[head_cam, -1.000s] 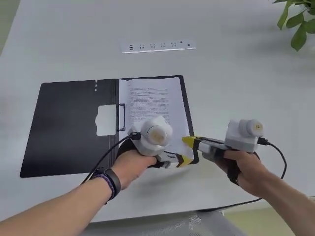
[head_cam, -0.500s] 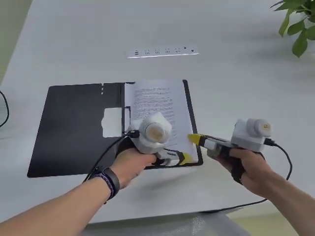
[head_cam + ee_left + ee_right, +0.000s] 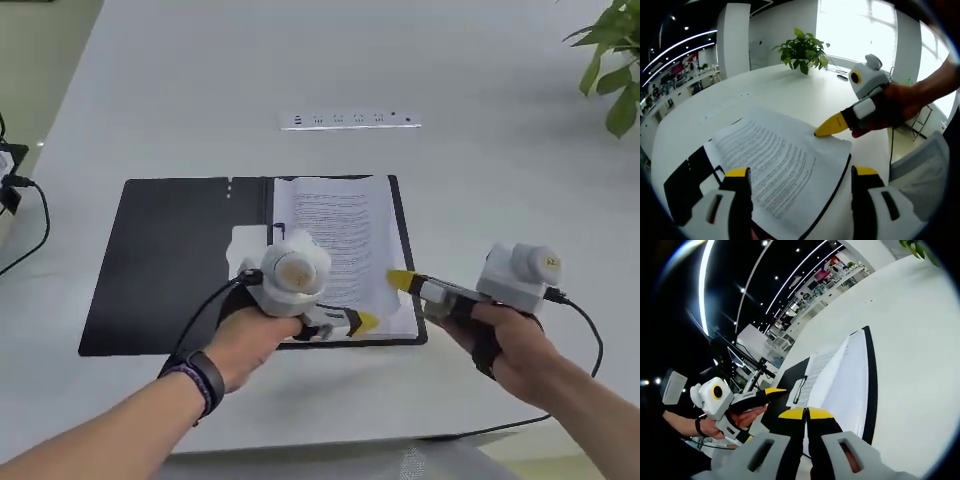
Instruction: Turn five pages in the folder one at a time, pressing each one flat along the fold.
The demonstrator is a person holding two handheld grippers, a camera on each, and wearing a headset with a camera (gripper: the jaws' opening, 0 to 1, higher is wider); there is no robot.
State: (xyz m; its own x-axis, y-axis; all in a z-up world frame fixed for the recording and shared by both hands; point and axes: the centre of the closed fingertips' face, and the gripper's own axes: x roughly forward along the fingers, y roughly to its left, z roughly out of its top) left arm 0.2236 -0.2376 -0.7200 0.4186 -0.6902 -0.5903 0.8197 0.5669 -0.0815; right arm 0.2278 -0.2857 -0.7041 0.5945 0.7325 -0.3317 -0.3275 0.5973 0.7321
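Note:
A black folder (image 3: 170, 260) lies open on the white table, with a stack of printed pages (image 3: 340, 235) on its right half. My right gripper (image 3: 400, 281) is at the stack's right edge, shut on the top page (image 3: 850, 375), which rises slightly toward its jaws. From the left gripper view its yellow tip (image 3: 830, 126) touches that page's edge (image 3: 790, 155). My left gripper (image 3: 365, 322) hovers open over the folder's lower edge, near the bottom of the pages, with nothing between its fingers (image 3: 737, 175). A clip (image 3: 262, 240) holds the pages at the fold.
A white power strip (image 3: 350, 120) lies on the table beyond the folder. A potted plant (image 3: 615, 70) stands at the far right. A black cable (image 3: 30, 220) runs off the left edge. A mesh chair (image 3: 925, 165) stands by the near side.
My left gripper has drawn a little to the left along the folder's lower edge. The right gripper stays at the page's right edge. The head camera has shifted.

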